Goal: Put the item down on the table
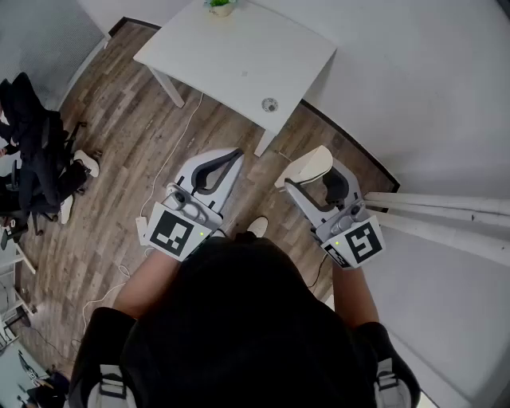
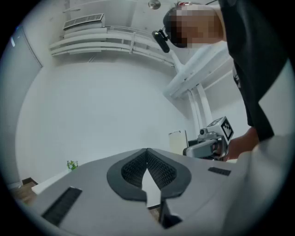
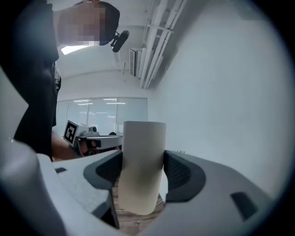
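Note:
The item is a pale cream cylinder (image 1: 306,165), held up in the air between the pads of my right gripper (image 1: 313,177), which is shut on its sides. In the right gripper view the cylinder (image 3: 142,166) stands upright between the dark pads (image 3: 180,173), over wooden floor. My left gripper (image 1: 233,154) is shut with nothing in it; its pads (image 2: 159,169) meet at the tip. The white table (image 1: 239,56) stands ahead of both grippers, a short way off. Each gripper also shows in the other's view: the right gripper (image 2: 209,143) and the left gripper (image 3: 90,140).
A small green plant (image 1: 221,6) sits at the table's far edge and a round cable hole (image 1: 269,104) near its front corner. Chairs draped in dark clothes (image 1: 36,159) stand at the left. A white cable (image 1: 171,151) runs over the wooden floor. White pipes (image 1: 446,211) run along the wall on the right.

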{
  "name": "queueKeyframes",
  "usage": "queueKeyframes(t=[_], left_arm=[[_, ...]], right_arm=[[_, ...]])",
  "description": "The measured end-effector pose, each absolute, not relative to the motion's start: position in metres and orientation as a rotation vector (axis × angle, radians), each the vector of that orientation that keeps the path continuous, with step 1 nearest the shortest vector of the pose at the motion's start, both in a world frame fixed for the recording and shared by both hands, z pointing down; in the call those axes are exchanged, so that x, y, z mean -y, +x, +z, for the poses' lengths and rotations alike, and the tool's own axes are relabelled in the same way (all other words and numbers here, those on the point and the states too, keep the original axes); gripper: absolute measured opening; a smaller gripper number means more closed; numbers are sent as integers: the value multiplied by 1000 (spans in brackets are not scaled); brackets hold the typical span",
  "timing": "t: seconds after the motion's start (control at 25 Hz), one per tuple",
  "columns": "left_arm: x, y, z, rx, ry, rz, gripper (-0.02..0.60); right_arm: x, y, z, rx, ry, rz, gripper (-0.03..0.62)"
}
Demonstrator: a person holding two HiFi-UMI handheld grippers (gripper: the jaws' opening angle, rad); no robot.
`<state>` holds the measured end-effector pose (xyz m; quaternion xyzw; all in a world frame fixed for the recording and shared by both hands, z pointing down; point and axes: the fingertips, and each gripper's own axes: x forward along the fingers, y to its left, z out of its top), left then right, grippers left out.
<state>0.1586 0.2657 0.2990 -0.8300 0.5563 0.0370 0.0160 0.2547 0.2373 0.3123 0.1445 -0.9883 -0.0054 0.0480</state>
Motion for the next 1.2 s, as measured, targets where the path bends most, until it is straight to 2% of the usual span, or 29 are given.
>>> queueKeyframes(t=[0.6,1.2], left_arm=[[-353,157,316,-1820,-2576,110,-6],[-319,184,296,-1799,-2559,108,-6]], right_arm=[[-316,253,299,3061,393,13,284],[-287,274,293,3103,366,-14,284]])
